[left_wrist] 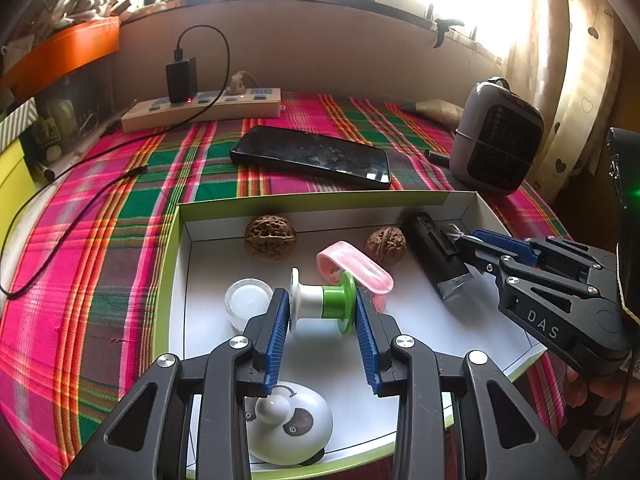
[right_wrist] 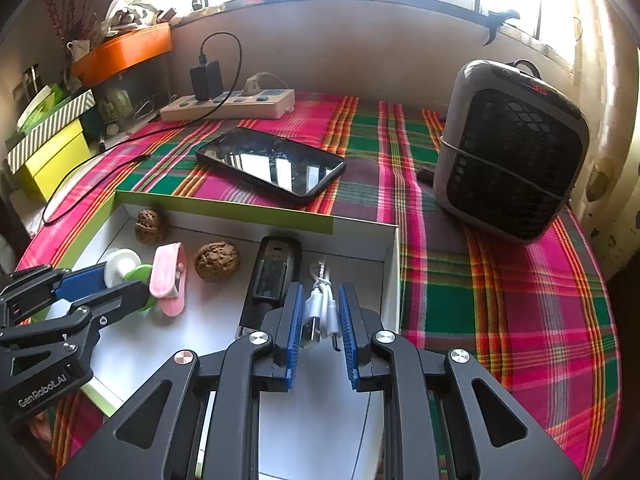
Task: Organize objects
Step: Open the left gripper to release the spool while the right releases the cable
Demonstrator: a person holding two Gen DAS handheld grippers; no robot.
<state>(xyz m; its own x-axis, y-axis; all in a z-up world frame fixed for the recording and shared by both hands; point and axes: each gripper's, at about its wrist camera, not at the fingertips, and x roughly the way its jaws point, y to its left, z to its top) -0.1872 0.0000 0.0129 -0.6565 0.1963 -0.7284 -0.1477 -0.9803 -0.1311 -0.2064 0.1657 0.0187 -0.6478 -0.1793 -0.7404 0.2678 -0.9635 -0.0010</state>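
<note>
Currently you had the left claw clenched on the green-white spool low in the box; the right claw gripped the white cable by the box's right wall. Rec.: lift each straight up, w/o bumping the pink clip.
</note>
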